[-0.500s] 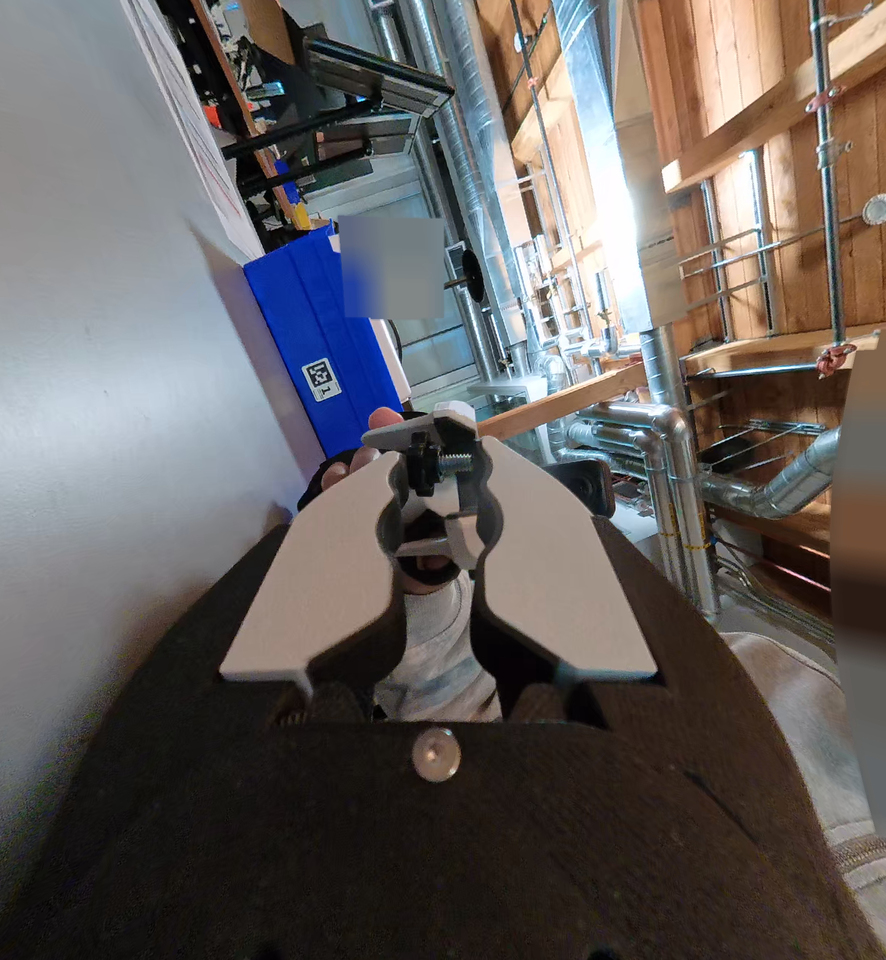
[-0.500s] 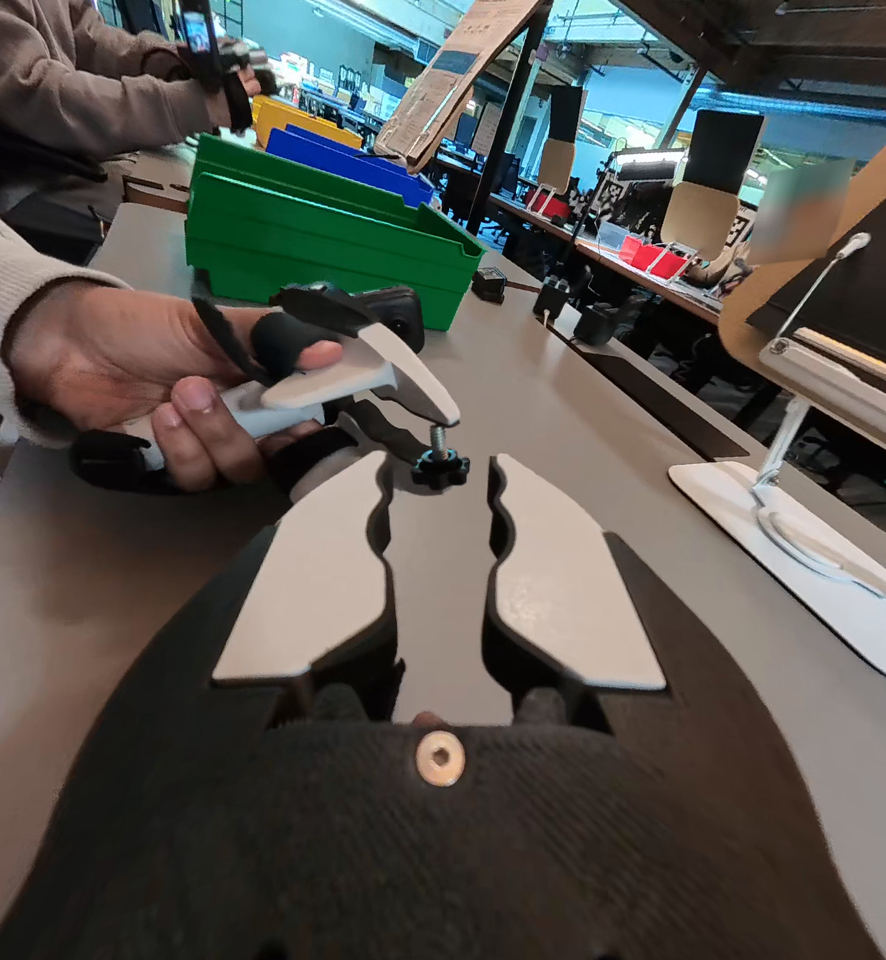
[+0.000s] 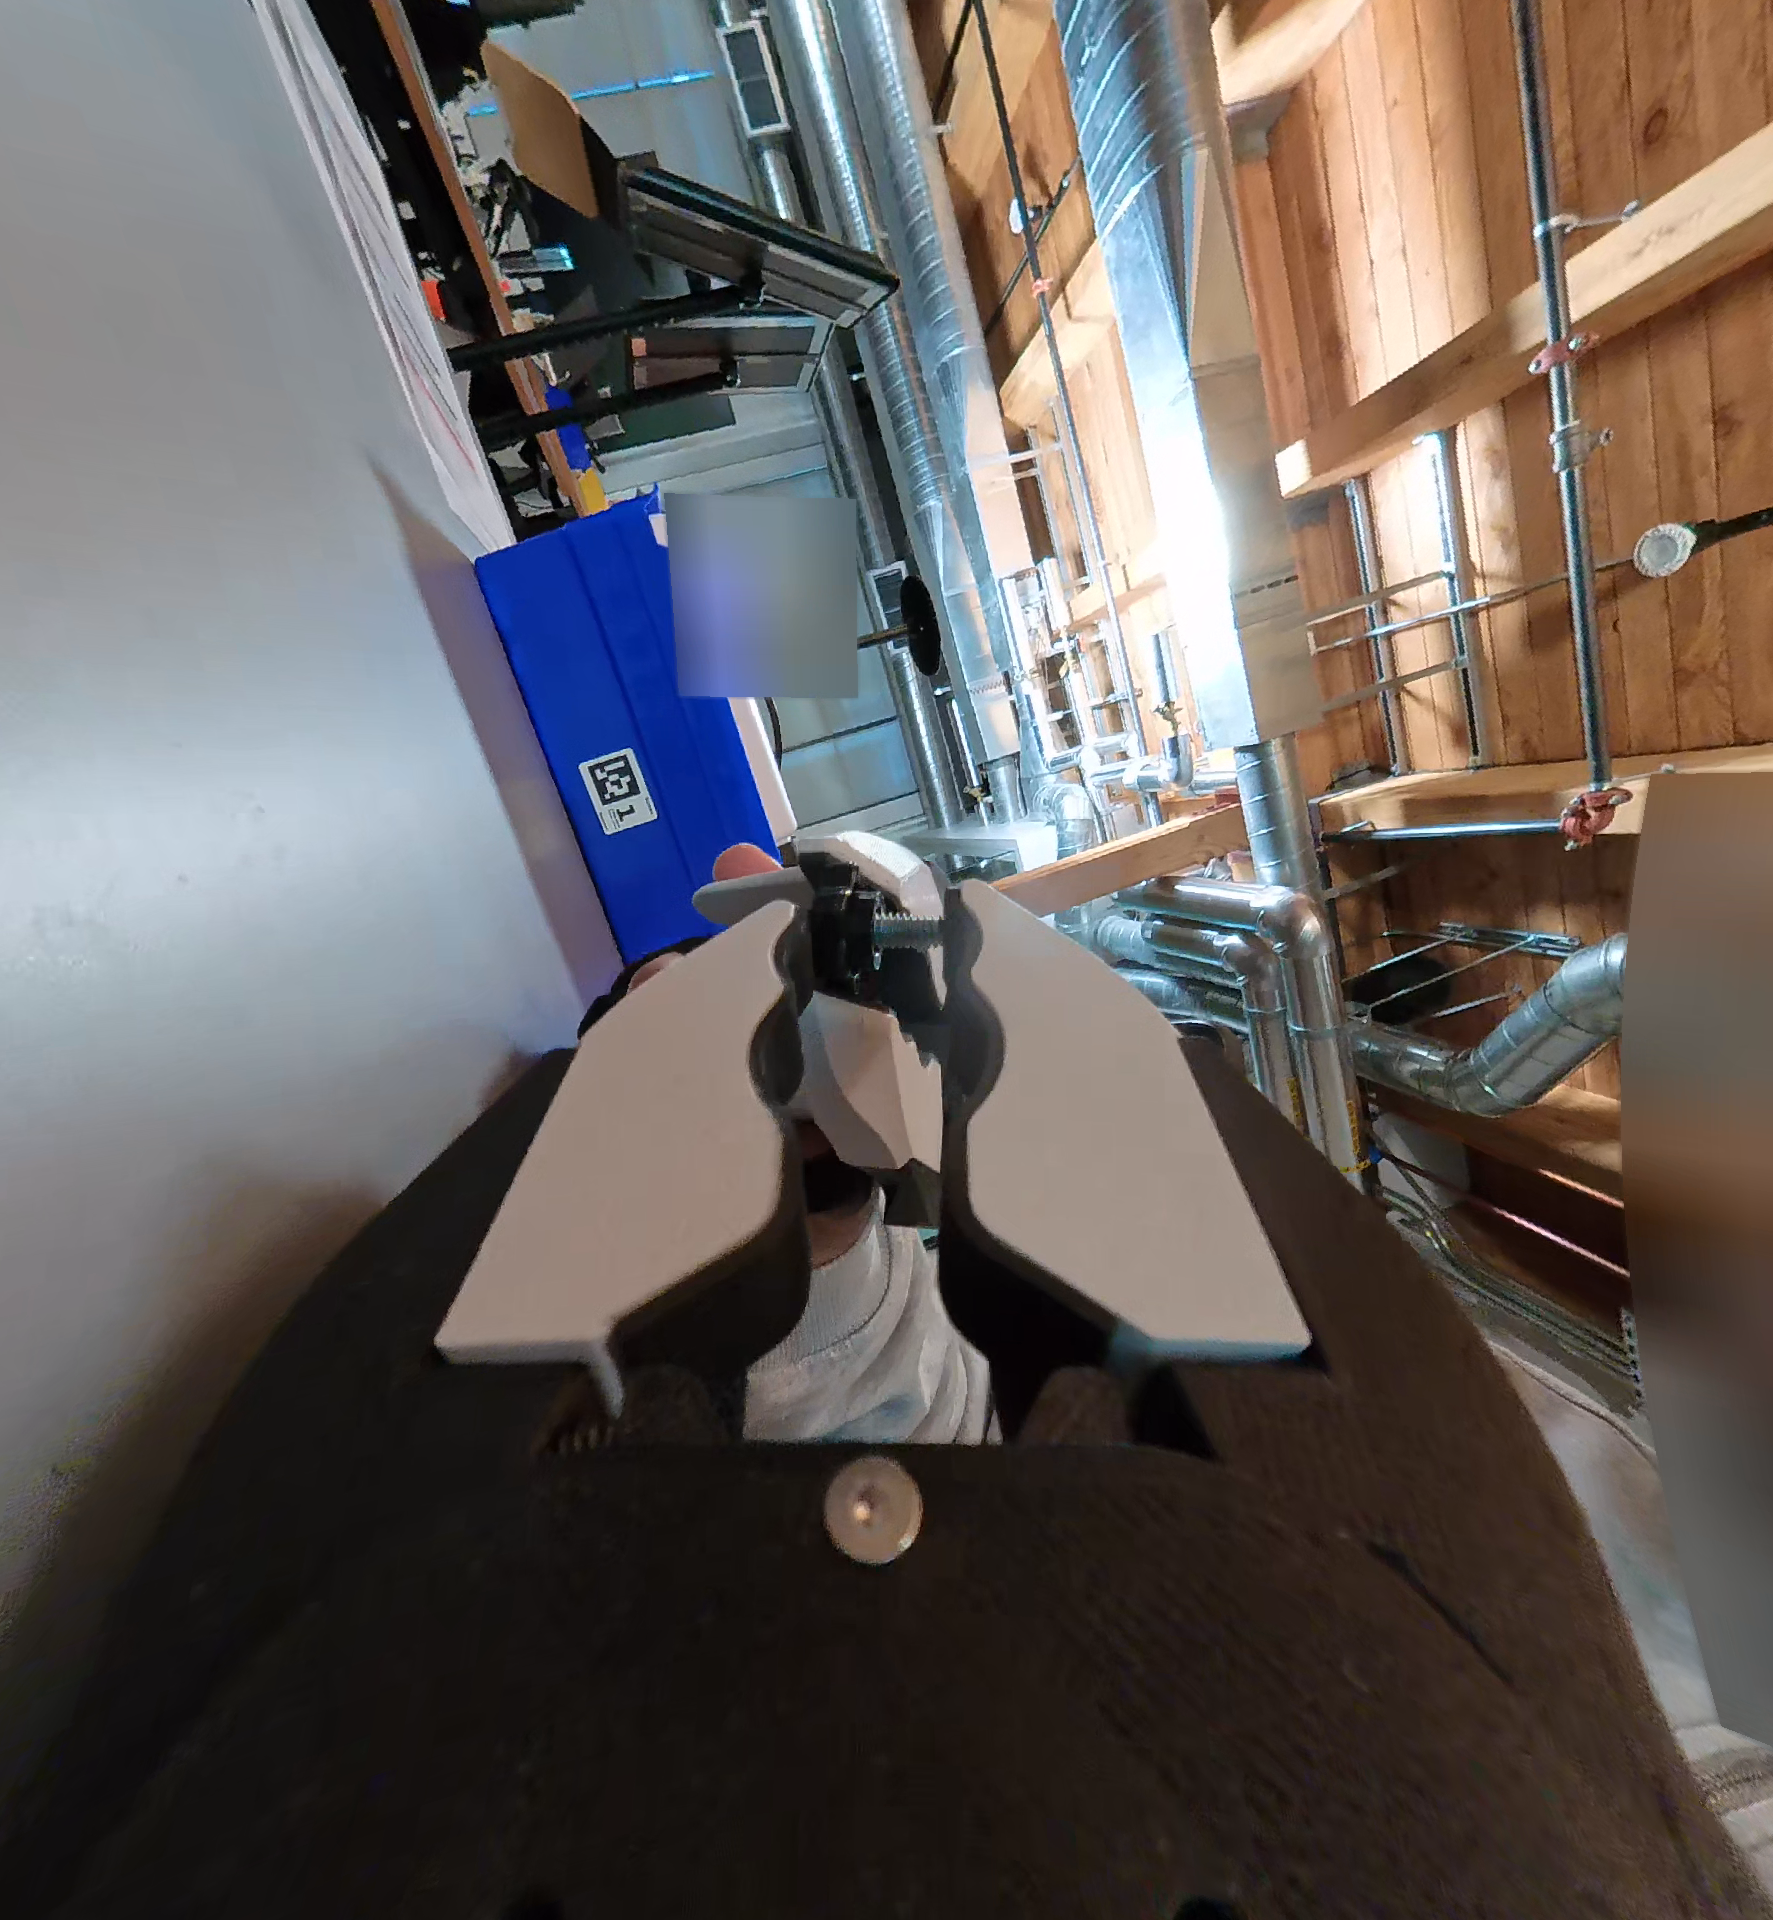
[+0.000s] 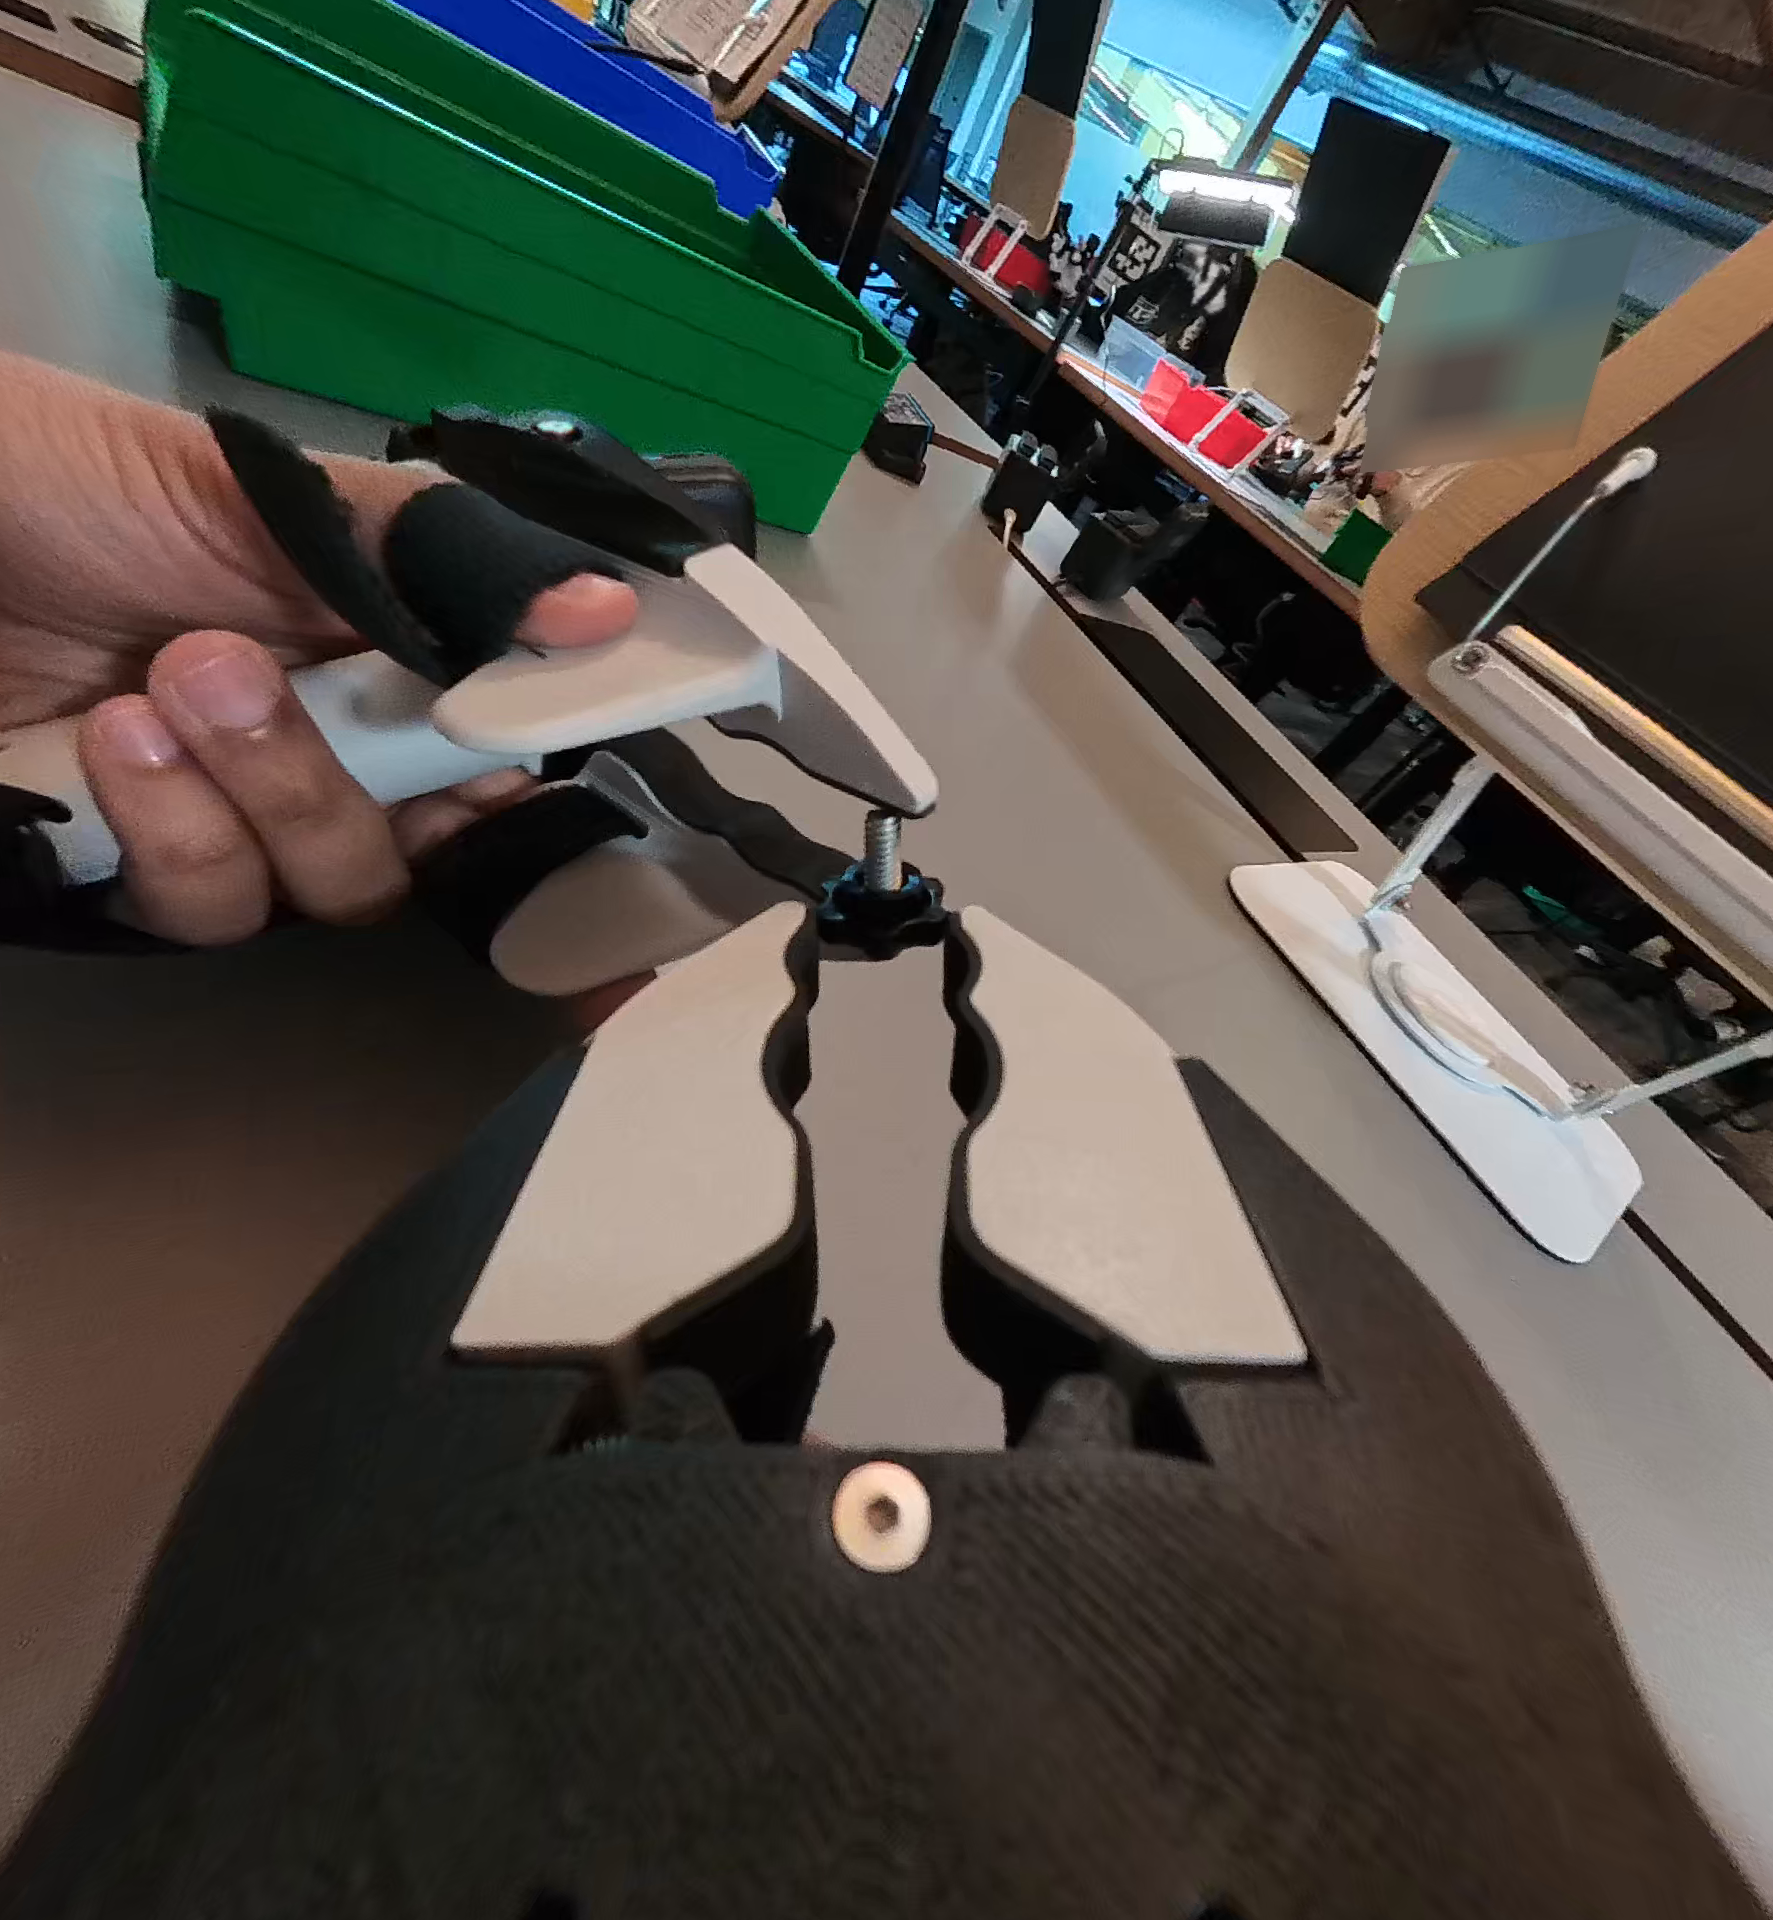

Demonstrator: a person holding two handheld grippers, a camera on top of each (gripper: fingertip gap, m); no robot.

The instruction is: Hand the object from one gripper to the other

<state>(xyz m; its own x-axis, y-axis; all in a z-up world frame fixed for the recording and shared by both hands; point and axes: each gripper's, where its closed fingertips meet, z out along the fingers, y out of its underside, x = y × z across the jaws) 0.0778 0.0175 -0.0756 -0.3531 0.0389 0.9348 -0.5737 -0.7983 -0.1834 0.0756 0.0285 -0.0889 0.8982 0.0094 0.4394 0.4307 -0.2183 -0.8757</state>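
Knob screw (image 4: 877, 920), a black star-shaped knob with a short threaded metal stud, sits right at the tips of both sets of jaws, held clear above the grey bench (image 4: 1069, 727); the bench runs under and far ahead of the right jaws. Stacked green bins (image 4: 497, 281) stand well ahead and to the left of the right jaws, with a blue bin (image 4: 601, 73) behind them; a flat white stand base (image 4: 1433, 1060) lies on the bench off to their right. A person's hand (image 4: 134, 623), strapped in black, grips the left gripper (image 4: 882, 862), which comes in from the left of the right jaws.

The left jaws pinch the knob screw end to end; one finger bears on the tip of the stud, the other on the far face of the knob. In the left wrist view the knob screw (image 3: 846, 940) spans the narrow gap at the tips of the left gripper (image 3: 877, 925), knob against the left finger, stud pointing to the right one. The right gripper (image 4: 882, 920) has its jaws drawn in on the black knob from either side; each tip meets a lobe of its rim, and the stud rises just above them.
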